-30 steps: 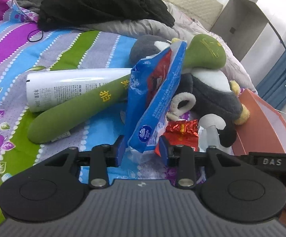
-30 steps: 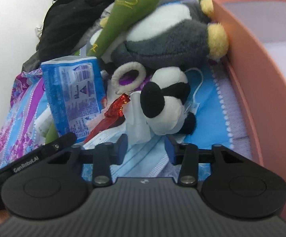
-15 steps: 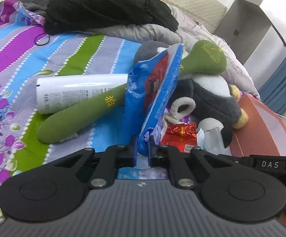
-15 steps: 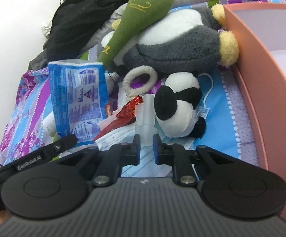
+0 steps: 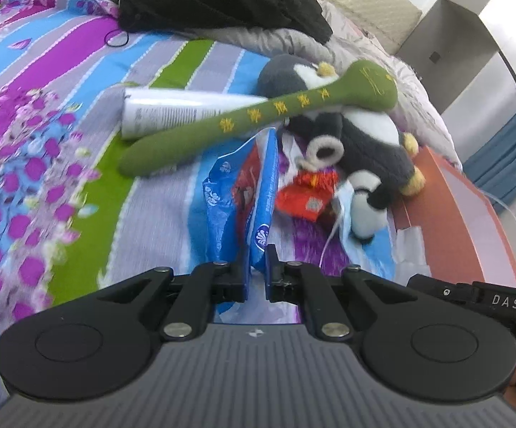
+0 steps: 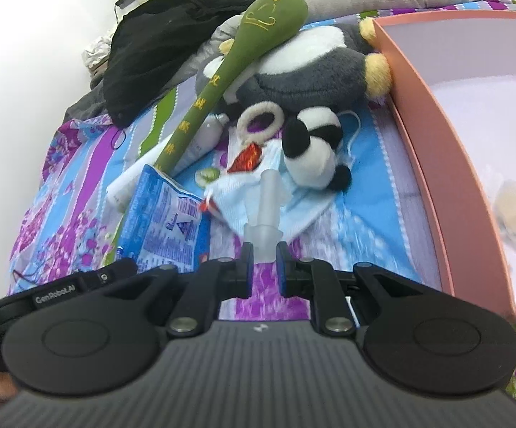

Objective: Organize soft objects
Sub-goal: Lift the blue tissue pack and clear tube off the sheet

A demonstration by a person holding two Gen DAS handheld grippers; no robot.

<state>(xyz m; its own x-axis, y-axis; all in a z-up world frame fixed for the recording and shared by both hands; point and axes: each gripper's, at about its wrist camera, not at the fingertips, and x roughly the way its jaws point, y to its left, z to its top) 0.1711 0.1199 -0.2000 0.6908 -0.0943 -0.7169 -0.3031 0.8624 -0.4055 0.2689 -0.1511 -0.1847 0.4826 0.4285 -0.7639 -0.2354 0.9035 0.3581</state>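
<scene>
Both grippers have just been closing and each now has something pinched. Left gripper (image 5: 256, 273) is clamped on the lower edge of a blue packet (image 5: 243, 199), which hangs crumpled from the jaws above the striped bedspread (image 5: 79, 71). Right gripper (image 6: 262, 267) is clamped on the wide base of a clear plastic nozzle (image 6: 265, 210), whose narrow end points away over a pale blue face mask (image 6: 293, 196) lying flat on the bed.

By my reading this is the lift-off step: two small items taken from the pile at once, held clear of the rest. That rest sits further off: a long green plush stick (image 5: 258, 121) lies across a white tube (image 5: 172, 112) and a big grey and white plush toy (image 6: 307, 67), with a small panda toy (image 6: 315, 149) and a red wrapper (image 5: 306, 196) beside them.

A pink box (image 6: 432, 135) stands open just right of the pile, something pale already in it. It looks the likely place for these things, though I can't be certain. Next, each grip must hold while the hands swing over the box wall, then let go inside; the packet is limp and could catch on the rim
</scene>
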